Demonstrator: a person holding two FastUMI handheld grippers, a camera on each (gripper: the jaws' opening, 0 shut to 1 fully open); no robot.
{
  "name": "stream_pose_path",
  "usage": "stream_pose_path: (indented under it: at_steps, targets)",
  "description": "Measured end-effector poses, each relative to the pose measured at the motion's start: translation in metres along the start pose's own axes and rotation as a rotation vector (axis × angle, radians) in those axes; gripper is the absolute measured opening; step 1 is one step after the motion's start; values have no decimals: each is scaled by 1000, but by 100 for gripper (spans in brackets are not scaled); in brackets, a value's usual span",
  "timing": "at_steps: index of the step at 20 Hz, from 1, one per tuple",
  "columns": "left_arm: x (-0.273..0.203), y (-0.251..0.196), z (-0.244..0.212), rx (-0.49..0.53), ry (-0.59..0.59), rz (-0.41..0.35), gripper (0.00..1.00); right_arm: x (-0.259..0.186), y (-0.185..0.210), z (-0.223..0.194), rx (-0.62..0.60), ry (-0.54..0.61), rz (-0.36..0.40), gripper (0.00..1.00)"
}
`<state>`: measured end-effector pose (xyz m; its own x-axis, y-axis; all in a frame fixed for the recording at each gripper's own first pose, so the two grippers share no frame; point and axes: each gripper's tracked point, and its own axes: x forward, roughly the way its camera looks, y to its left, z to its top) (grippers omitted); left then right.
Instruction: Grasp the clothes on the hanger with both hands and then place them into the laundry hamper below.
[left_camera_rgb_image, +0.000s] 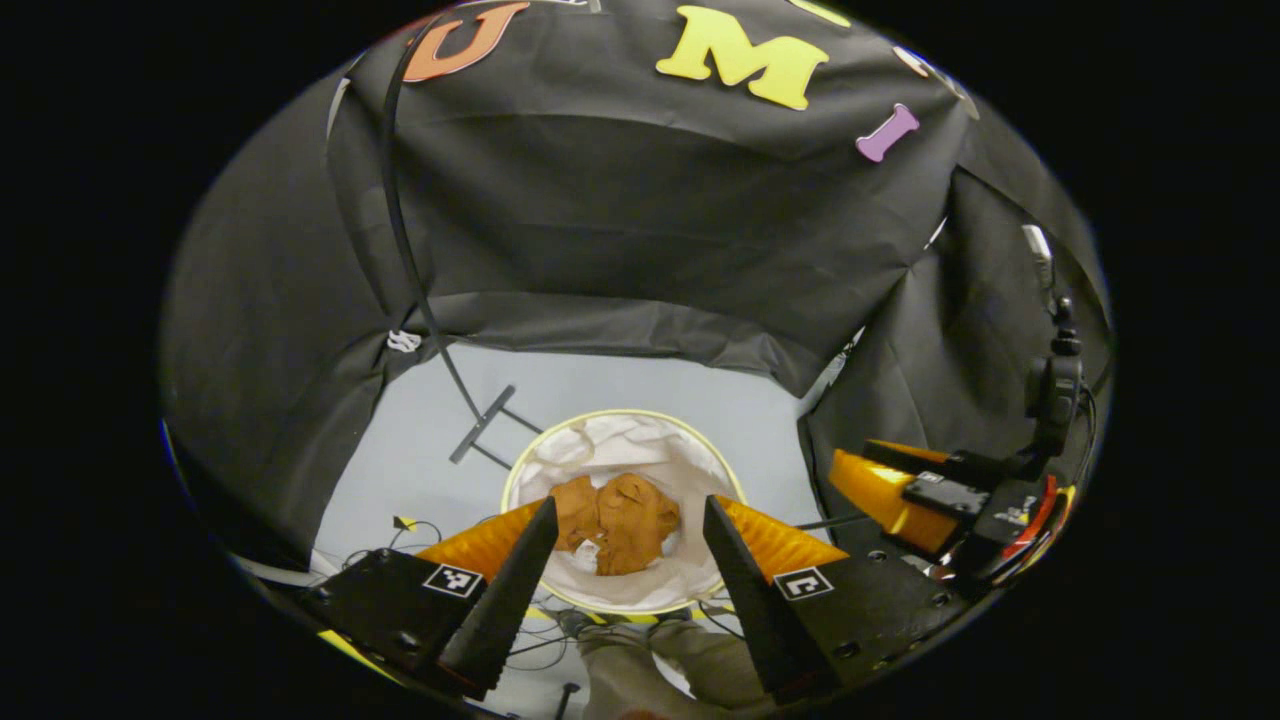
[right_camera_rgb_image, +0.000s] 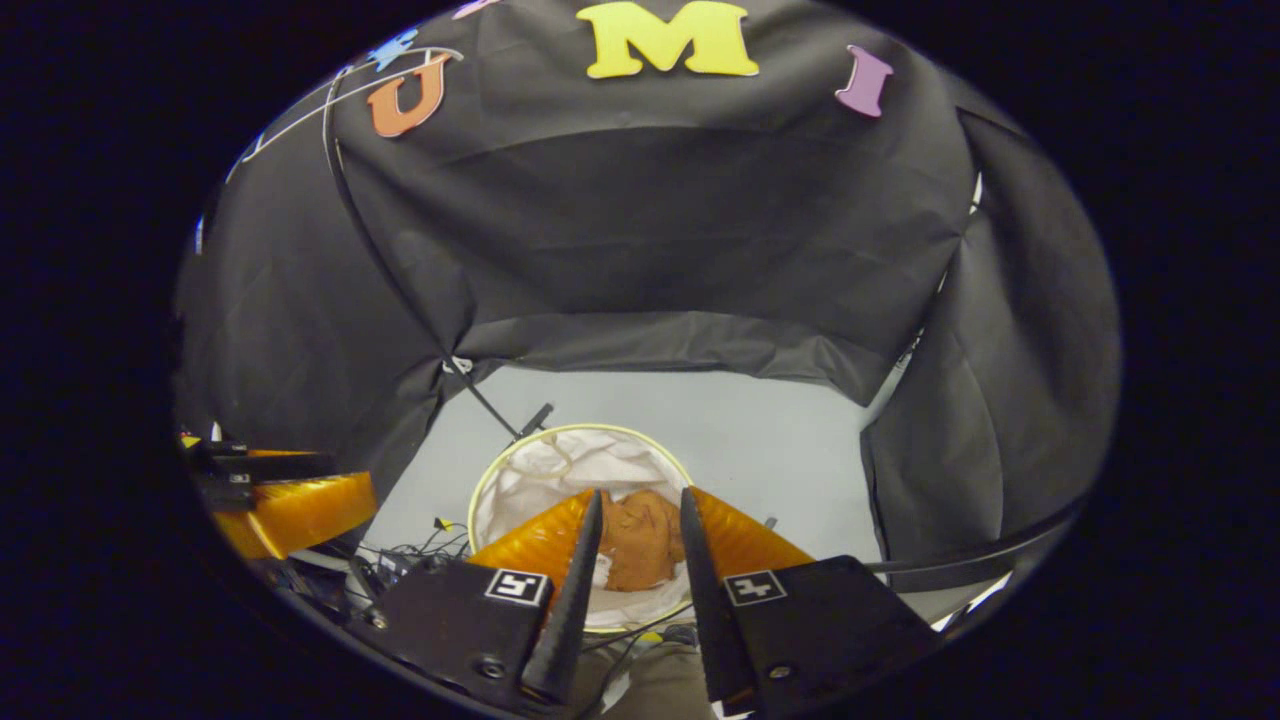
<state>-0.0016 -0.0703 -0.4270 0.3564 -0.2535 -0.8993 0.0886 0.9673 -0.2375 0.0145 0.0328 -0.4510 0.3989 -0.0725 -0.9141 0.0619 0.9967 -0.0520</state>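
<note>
One hamper: round laundry hamper (left_camera_rgb_image: 668, 598) with white liner and yellow rim, standing on the pale floor (left_camera_rgb_image: 620, 390).
Clothes: one crumpled brown bundle (left_camera_rgb_image: 615, 520) lying inside the hamper, on the liner.
Grippers: two, both above the hamper, pointing down.
Left gripper (left_camera_rgb_image: 630, 520): fingers spread wide, nothing between them.
Right gripper (right_camera_rgb_image: 640, 515): fingers parted, narrower gap, gripping nothing; the clothes show well below.
Stand: one black pole (left_camera_rgb_image: 400, 220) with a T-shaped foot, behind the hamper.
Cables (right_camera_rgb_image: 415, 550): a tangle, uncounted, left of the hamper.

One orange garment (left_camera_rgb_image: 612, 520) lies in one white hamper (left_camera_rgb_image: 560, 455), with two tools: one (left_camera_rgb_image: 625, 530) and another (right_camera_rgb_image: 635, 535).
</note>
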Motion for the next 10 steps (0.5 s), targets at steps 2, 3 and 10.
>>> stream_pose_path:
  at_steps: [2, 3, 10]
  targets:
    - [-5, 4, 2, 16, -4, 8, 91, -19, -10, -8, -2, -21, -25, 62]
    - [-6, 5, 3, 29, -10, 9, 100, -29, -17, -12, 7, -32, -45, 65]
    - [-22, -10, 9, 65, -76, -49, 95, -104, -34, -2, 65, -169, -117, 75]
